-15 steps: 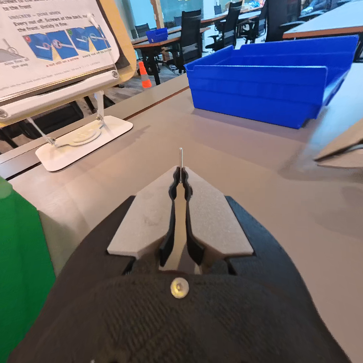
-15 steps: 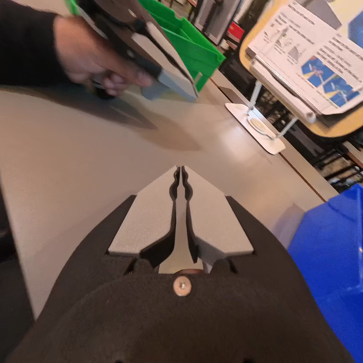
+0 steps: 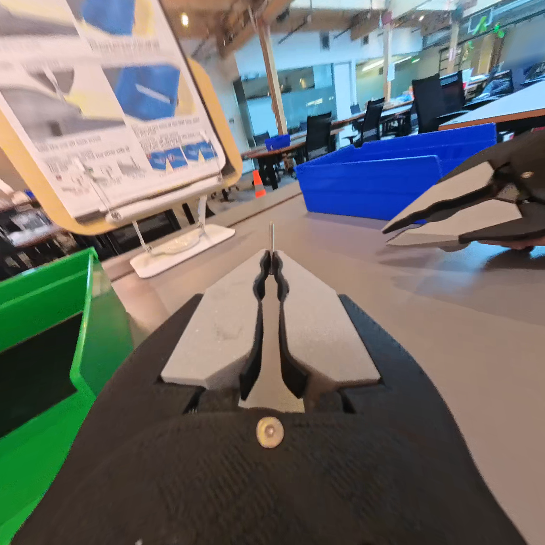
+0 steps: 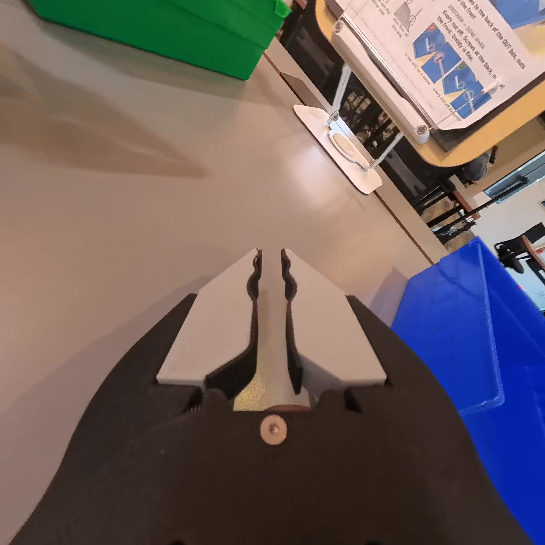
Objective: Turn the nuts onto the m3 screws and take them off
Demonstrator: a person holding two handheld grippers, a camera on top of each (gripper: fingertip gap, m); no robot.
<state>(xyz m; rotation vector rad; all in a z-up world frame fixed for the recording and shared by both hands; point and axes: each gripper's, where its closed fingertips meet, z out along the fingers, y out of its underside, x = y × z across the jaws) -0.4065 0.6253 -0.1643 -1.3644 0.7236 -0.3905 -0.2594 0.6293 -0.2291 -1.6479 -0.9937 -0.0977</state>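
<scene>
The left gripper [image 3: 272, 259] is clamped on a thin, bare metal screw [image 3: 272, 236] standing upright from its tips. The right gripper [image 4: 270, 250], jaws slightly apart, holds nothing. No nut shows; threading seemingly remains. Beyond sits a blue plastic bin [image 3: 368, 188].

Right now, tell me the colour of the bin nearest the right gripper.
Blue, clearest in the right wrist view.

instruction sheet [image 4: 460, 56] | printed text and blue diagrams | on white stand [image 4: 339, 141]
</scene>
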